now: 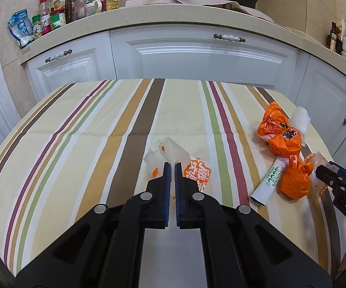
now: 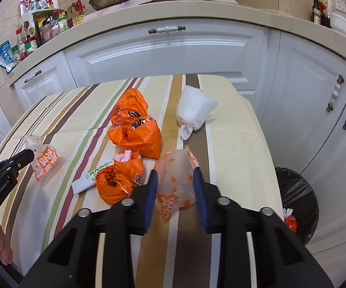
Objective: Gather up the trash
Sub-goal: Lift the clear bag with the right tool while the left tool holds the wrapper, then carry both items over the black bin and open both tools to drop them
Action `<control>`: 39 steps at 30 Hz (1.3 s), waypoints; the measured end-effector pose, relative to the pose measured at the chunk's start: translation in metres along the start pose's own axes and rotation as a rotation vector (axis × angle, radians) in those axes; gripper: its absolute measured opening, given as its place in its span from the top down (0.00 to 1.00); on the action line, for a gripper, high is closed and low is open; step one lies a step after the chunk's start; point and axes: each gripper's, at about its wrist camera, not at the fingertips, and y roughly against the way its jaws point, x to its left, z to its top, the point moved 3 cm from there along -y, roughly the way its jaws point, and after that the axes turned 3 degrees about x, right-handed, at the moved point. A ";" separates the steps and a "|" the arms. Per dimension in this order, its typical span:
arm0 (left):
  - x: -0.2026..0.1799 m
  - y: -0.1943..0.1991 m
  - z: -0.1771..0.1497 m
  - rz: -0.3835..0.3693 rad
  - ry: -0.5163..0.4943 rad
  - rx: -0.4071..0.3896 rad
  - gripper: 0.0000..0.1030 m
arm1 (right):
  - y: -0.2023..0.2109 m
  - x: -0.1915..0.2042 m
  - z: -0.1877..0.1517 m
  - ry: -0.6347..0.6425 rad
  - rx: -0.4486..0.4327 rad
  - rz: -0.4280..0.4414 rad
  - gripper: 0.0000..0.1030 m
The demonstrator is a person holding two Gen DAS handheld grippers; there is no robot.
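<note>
My left gripper [image 1: 172,164] is shut on a white and orange printed wrapper [image 1: 185,160] that lies on the striped tablecloth [image 1: 76,148]; the wrapper also shows in the right wrist view [image 2: 44,159]. My right gripper [image 2: 175,174] stands around a translucent orange-dotted wrapper [image 2: 176,180] with its jaws apart, their pads at its sides. Two crumpled orange bags [image 2: 136,129] [image 2: 117,182], a white paper sleeve with green print [image 2: 88,180] and a white tissue wad [image 2: 194,110] lie on the table.
A bin with a black liner [image 2: 297,196] stands on the floor to the right of the table, with an orange scrap in it. White cabinets [image 1: 197,55] and a counter with bottles and a pan stand behind the table.
</note>
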 end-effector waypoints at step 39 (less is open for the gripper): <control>-0.218 0.083 -0.001 -0.312 -0.317 -0.169 0.97 | 0.095 -0.146 -0.029 -0.144 -0.216 -0.265 0.78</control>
